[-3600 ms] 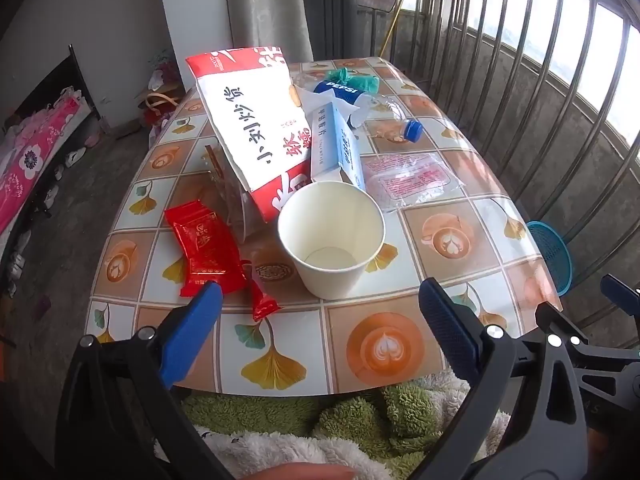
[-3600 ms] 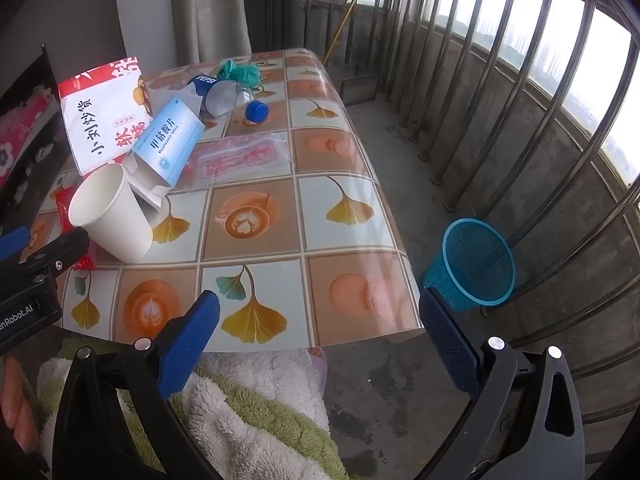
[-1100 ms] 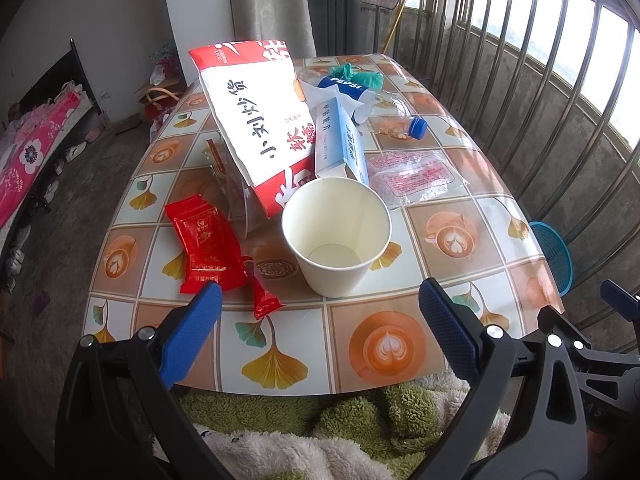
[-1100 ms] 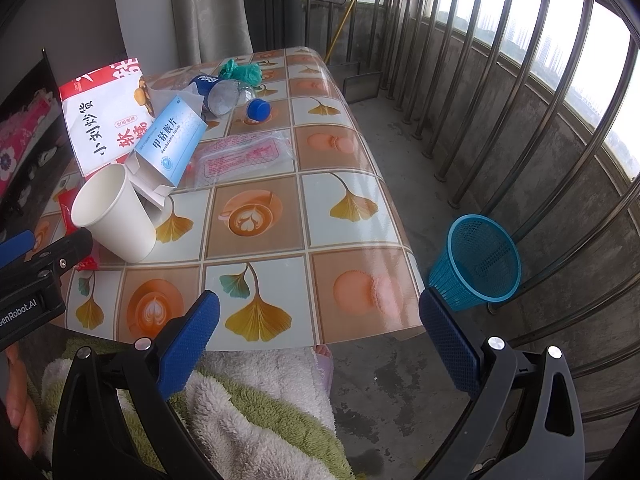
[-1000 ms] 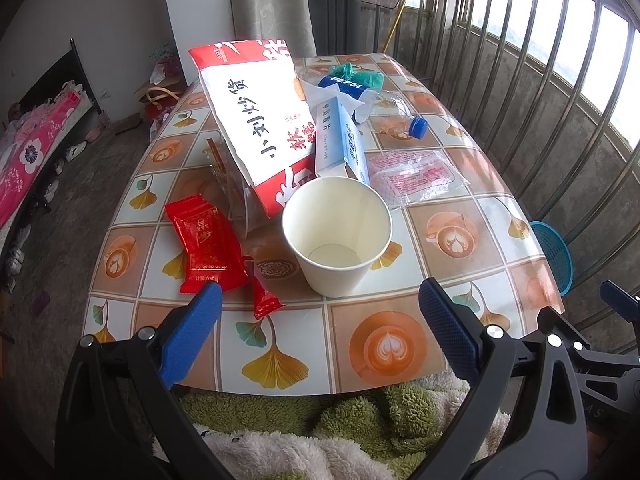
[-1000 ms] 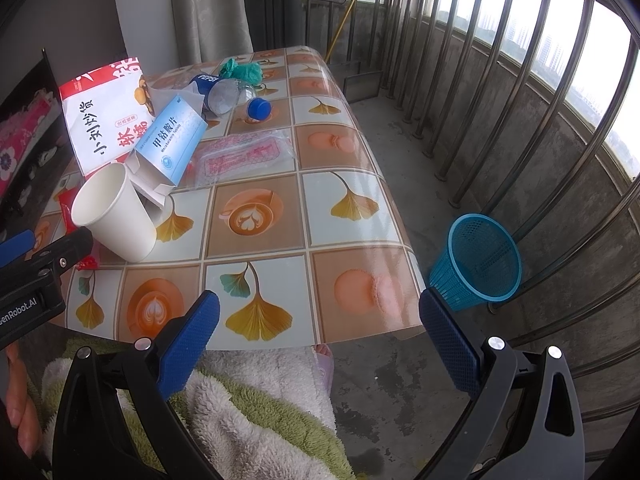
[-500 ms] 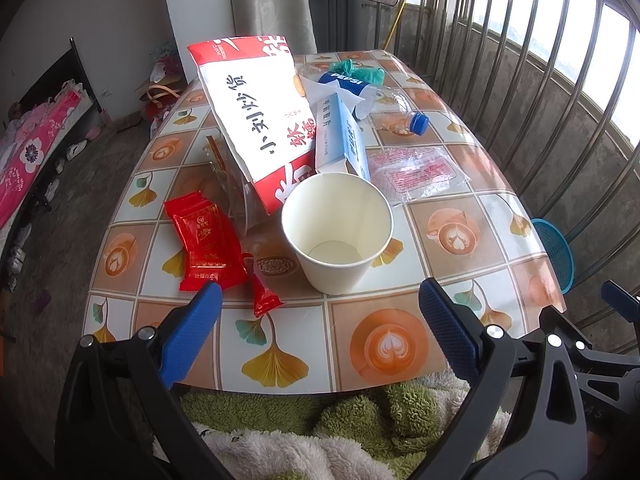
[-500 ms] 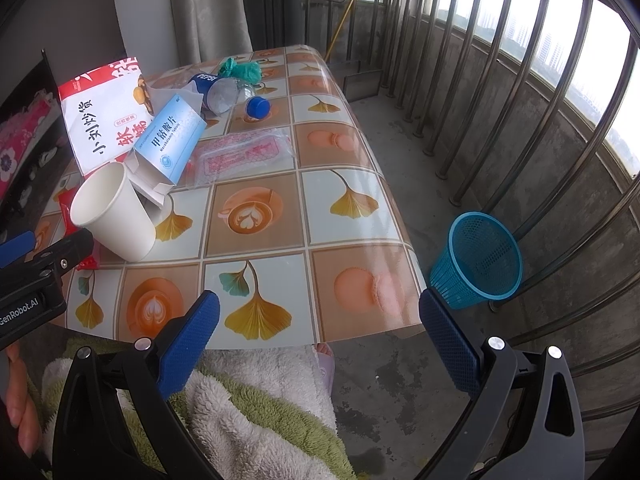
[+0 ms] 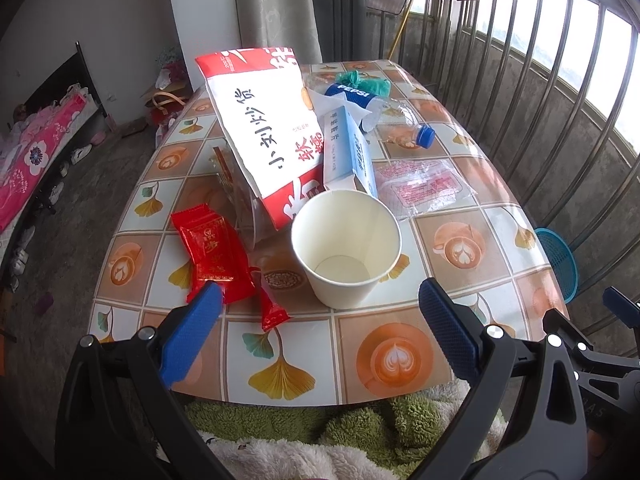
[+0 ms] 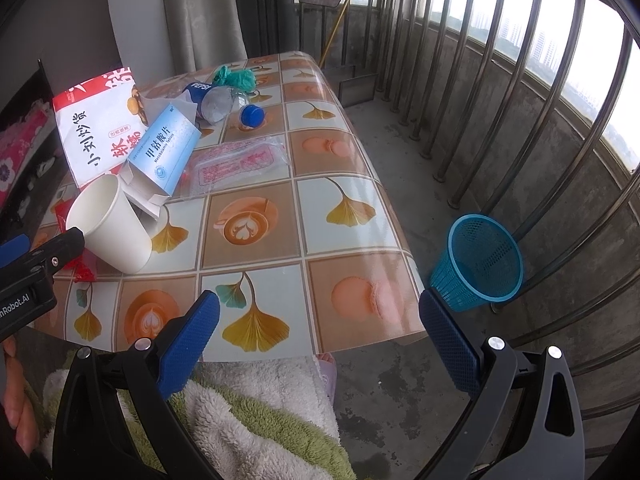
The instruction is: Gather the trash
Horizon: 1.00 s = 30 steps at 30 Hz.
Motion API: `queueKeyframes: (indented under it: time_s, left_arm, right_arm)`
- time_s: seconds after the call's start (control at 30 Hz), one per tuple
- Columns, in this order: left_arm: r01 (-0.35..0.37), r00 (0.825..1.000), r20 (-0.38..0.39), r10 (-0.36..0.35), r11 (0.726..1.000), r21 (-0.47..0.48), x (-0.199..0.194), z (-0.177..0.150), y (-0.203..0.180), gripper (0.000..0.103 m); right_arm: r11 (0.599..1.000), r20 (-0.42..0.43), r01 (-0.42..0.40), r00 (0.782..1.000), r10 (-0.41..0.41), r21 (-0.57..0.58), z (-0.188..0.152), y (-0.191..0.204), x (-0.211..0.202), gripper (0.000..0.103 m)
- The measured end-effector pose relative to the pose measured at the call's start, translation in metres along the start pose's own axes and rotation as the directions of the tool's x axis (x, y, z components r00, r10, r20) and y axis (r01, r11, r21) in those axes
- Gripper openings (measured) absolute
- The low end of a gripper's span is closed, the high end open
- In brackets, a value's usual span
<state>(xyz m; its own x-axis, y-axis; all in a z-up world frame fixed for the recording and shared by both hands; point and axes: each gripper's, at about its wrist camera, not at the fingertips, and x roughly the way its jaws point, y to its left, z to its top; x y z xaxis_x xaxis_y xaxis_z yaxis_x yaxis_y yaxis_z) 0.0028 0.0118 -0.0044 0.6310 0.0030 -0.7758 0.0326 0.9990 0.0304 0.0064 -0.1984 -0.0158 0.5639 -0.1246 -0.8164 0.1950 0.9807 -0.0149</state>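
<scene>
Trash lies on a tiled-pattern table [image 9: 392,356]. An upright white paper cup [image 9: 346,248] stands nearest, just beyond my open left gripper [image 9: 316,320]. Red wrappers [image 9: 212,248] lie to its left. Behind it lean a big red-and-white snack bag [image 9: 264,128] and a blue-and-white medicine box [image 9: 348,148]. Farther back are a clear plastic packet [image 9: 420,188], a crushed Pepsi bottle [image 9: 360,98] with a blue cap [image 9: 424,134] and a green bag [image 9: 364,82]. My right gripper [image 10: 320,320] hangs open over the table's near right corner, holding nothing. The cup [image 10: 110,224] sits left in that view.
A blue mesh waste basket [image 10: 480,264] stands on the concrete floor right of the table, by the metal railing [image 10: 520,100]. A fluffy green-and-white sleeve or robe [image 10: 248,412] lies below both grippers. A hand [image 10: 16,400] holds the left gripper's handle. A curtain hangs behind the table.
The left gripper has crept slightly forward and lower toward the cup. The right gripper's view is almost unchanged. Nothing was grasped or moved on the table.
</scene>
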Motion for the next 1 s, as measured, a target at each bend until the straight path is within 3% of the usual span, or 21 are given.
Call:
queueKeyframes:
  time_s: [0.23, 0.4, 0.5, 0.6, 0.8, 0.9, 1.0]
  left_arm:
    - [-0.048, 0.994, 0.1, 0.05, 0.999, -0.023, -0.01, 0.022, 0.02, 0.094]
    - [-0.042, 0.986, 0.161, 0.038, 0.999, 0.019, -0.01, 0.036, 0.037, 0.094]
    - [0.051, 0.976, 0.208, -0.064, 0.996, 0.072, -0.007, 0.038, 0.049, 0.094]
    - [0.173, 0.951, 0.242, -0.191, 0.98, 0.095, -0.005, 0.035, 0.061, 0.094]
    - [0.244, 0.945, 0.217, -0.246, 0.969, 0.04, 0.013, 0.039, 0.072, 0.095]
    - [0.294, 0.932, 0.219, -0.288, 0.956, 0.007, 0.022, 0.041, 0.08, 0.094]
    - [0.353, 0.906, 0.251, -0.34, 0.936, -0.006, 0.022, 0.041, 0.092, 0.094]
  right_arm:
    - [0.999, 0.107, -0.04, 0.993, 0.039, 0.004, 0.026, 0.013, -0.002, 0.097]
    - [0.99, 0.214, -0.139, 0.968, 0.135, 0.005, 0.053, 0.026, -0.003, 0.097]
    - [0.97, 0.28, -0.244, 0.931, 0.233, 0.006, 0.062, 0.028, -0.001, 0.097]
    - [0.954, 0.283, -0.298, 0.917, 0.281, 0.018, 0.072, 0.033, 0.008, 0.097]
    - [0.91, 0.179, -0.412, 0.9, 0.398, 0.047, 0.086, 0.034, 0.035, 0.097]
    - [0.851, 0.103, -0.518, 0.854, 0.51, 0.081, 0.097, 0.038, 0.053, 0.097]
    - [0.774, 0.027, -0.621, 0.781, 0.623, 0.124, 0.11, 0.049, 0.071, 0.096]
